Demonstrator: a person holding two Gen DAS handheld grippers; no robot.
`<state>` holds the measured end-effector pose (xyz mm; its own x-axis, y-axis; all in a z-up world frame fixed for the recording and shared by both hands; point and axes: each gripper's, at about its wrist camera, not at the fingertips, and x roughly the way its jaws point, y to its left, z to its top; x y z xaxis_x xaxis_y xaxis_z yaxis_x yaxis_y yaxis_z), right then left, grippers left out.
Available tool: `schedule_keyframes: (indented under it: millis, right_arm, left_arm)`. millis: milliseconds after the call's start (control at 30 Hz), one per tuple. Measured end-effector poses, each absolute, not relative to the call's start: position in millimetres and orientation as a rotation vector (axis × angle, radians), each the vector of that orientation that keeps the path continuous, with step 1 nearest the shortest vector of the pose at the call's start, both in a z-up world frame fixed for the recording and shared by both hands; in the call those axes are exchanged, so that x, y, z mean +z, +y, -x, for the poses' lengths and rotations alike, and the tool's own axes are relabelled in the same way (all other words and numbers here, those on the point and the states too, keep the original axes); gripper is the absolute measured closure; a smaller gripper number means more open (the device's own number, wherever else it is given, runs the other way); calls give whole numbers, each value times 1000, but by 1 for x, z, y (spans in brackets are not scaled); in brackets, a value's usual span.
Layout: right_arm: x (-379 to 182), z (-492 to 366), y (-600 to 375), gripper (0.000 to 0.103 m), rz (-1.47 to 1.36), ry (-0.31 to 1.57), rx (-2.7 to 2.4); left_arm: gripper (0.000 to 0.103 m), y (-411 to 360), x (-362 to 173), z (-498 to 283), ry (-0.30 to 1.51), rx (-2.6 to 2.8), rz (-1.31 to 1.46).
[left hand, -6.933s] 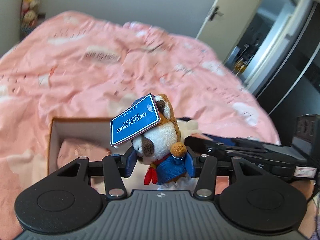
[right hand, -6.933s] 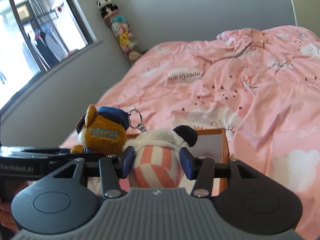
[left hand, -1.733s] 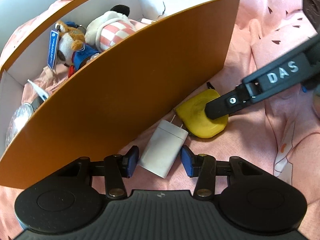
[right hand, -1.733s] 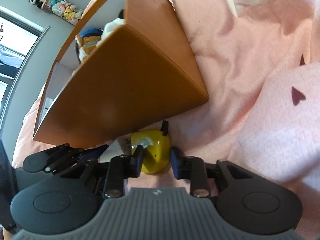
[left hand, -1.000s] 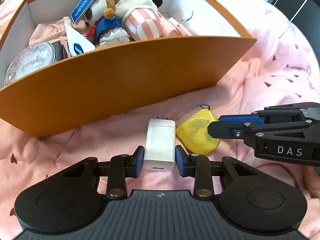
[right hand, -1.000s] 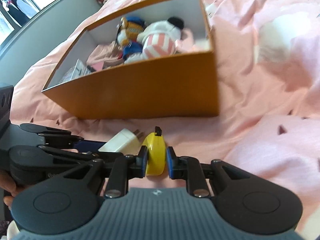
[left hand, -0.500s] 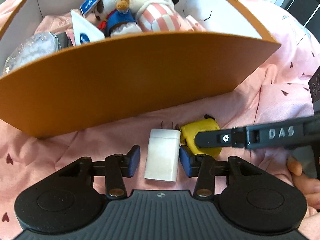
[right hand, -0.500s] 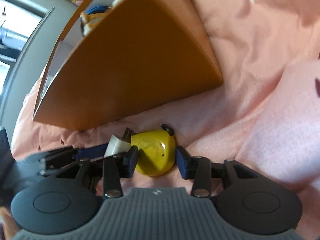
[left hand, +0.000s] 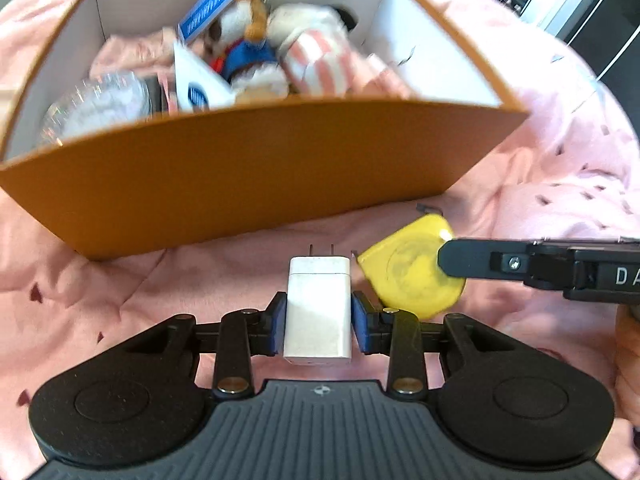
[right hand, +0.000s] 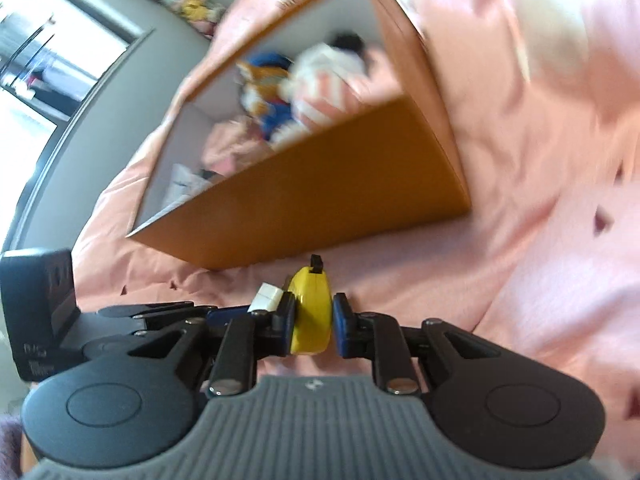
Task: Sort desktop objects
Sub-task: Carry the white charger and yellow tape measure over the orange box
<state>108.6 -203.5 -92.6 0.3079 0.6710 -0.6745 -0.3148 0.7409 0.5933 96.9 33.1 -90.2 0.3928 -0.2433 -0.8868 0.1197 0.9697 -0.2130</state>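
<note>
A white plug charger (left hand: pixel 318 300) lies on the pink duvet in front of the orange box (left hand: pixel 260 176). My left gripper (left hand: pixel 319 316) has its jaws closing, and both blue pads press the charger's sides. Right beside it stands a yellow tape measure (right hand: pixel 310 308) on edge, with my right gripper (right hand: pixel 313 328) closing on it, pads against its two faces. In the left wrist view the tape measure (left hand: pixel 408 276) shows flat-on, with one black right finger (left hand: pixel 480 264) across it. The charger's corner (right hand: pixel 267 296) peeks out in the right wrist view.
The box (right hand: pixel 320 196) holds a brown plush with a blue tag (left hand: pixel 240 28), a striped plush (left hand: pixel 316 60), a glittery round case (left hand: pixel 96 100) and a white card. Rumpled pink duvet (left hand: pixel 560 184) surrounds everything. A window (right hand: pixel 36 52) is at the left.
Half a second ago both pairs of jaws stood wider than their objects; now each pair has closed onto its object. Both views have tilted up, showing more of the box's inside.
</note>
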Motion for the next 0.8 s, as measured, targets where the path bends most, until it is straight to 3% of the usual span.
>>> schedule_keyframes:
  millis: [467, 800]
  right_arm:
    - [12, -107, -222, 82, -340, 782, 660]
    - [2, -154, -184, 82, -244, 774, 525]
  left_arm:
    - [65, 43, 9, -95, 889, -250, 302]
    - [65, 31, 6, -166, 914, -208, 319]
